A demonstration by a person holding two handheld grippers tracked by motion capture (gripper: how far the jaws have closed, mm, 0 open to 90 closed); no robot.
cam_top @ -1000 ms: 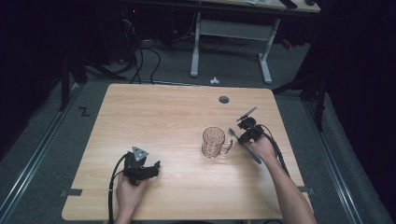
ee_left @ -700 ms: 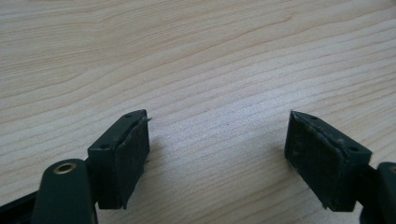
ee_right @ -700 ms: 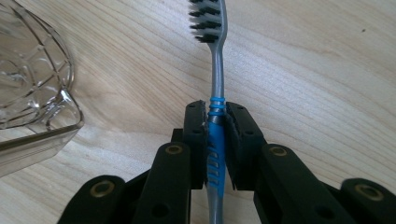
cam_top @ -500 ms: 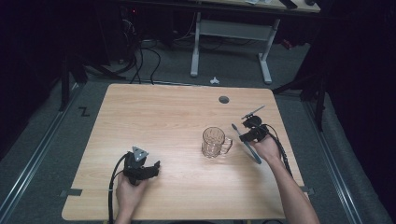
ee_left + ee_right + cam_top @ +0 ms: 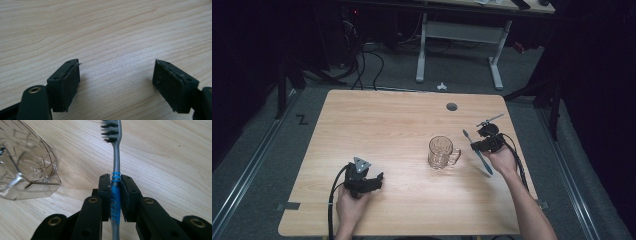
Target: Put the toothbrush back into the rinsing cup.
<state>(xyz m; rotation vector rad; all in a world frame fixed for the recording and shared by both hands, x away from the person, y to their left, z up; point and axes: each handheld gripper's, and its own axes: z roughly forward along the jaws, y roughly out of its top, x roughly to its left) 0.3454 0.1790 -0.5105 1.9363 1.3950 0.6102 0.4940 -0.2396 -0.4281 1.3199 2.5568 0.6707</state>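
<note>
One light, stiff toothbrush [image 5: 115,195] pinched at its ribbed blue grip by the right gripper [image 5: 486,144], at 3 o'clock of the glass mug [image 5: 442,152]. Probably slippery plastic; best clamped on those ribs. Left gripper [image 5: 116,85] spread wide, holding nothing.

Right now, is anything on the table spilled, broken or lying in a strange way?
Nothing stands out. The mug stands upright and looks empty, with no spill on the table. The right gripper holds the toothbrush firmly, and the left gripper is open above bare wood.
</note>
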